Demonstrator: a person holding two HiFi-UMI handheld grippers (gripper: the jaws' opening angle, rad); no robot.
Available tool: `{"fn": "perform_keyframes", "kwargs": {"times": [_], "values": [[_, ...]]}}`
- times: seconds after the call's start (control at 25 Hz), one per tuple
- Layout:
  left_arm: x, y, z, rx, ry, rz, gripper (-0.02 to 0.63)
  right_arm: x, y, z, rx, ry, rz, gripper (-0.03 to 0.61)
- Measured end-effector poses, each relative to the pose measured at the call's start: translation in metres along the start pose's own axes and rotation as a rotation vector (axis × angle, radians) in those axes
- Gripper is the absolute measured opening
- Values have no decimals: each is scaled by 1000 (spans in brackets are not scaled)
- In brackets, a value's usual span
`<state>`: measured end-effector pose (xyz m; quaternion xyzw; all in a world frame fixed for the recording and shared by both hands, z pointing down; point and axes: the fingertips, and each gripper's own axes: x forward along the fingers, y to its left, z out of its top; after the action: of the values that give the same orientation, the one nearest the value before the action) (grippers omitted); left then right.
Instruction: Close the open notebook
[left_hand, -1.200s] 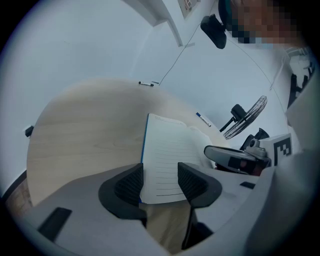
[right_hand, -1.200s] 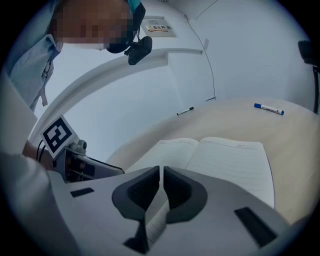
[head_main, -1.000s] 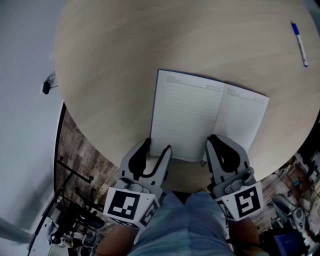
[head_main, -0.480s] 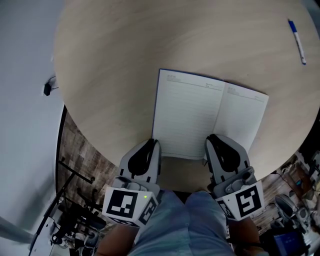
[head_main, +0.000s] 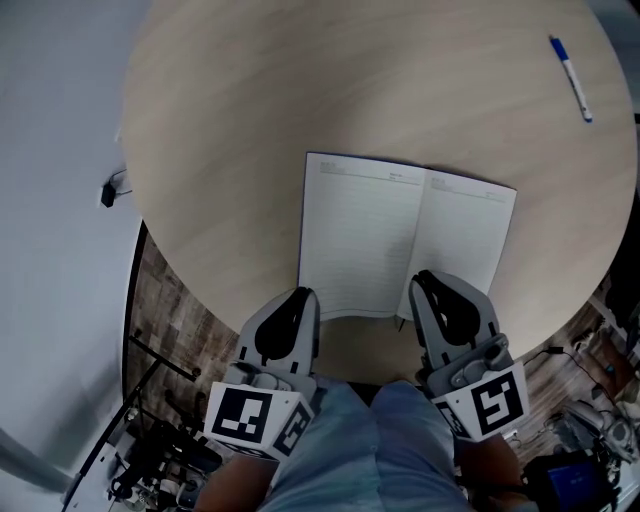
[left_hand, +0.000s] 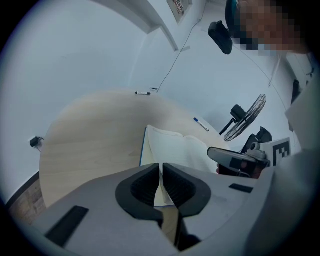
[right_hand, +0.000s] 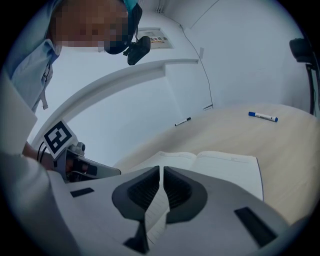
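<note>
**Work surface.** The table is round, with a pale, matt wood-grain top. Below its near rim the floor shows dark, plank-patterned boards.

**Task object.** The notebook lies open and flat on the near half of the table, spine pointing away from the person. Its pages are off-white with fine ruled lines. A thin dark-blue cover edge shows along the left side. Each page has a short printed header at its top, too small to read.

**Left gripper.** The left gripper has grey moulded shells and black ribbed pads. Its jaws are closing on the near edge of the notebook's left half. In the left gripper view a thin pale sheet edge stands between the pads, which appear to press on it.

**Right gripper.** The right gripper is clenched on the near edge of the right half. In the right gripper view, ruled paper runs through the slit between its pads.

**Markings.** Each gripper carries a marker cube with black-and-white square patterns.

**Other items.** A white pen with a blue cap lies well apart at the far right of the table. A black pen lies at the far rim.
</note>
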<state>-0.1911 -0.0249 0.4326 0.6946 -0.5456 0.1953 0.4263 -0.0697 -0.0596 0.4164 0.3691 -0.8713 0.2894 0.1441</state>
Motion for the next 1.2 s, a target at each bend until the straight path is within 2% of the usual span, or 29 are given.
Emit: {"fn": "perform_keyframes", "kwargs": {"times": [0.52,1.2], "values": [[-26,-60,19,82,-49,-67,38,-49,-5,31,0,-108,-33,52],[-37,-141,22,193,-55,-195,38,-100,-23,38,29,-196,-90,52]]}}
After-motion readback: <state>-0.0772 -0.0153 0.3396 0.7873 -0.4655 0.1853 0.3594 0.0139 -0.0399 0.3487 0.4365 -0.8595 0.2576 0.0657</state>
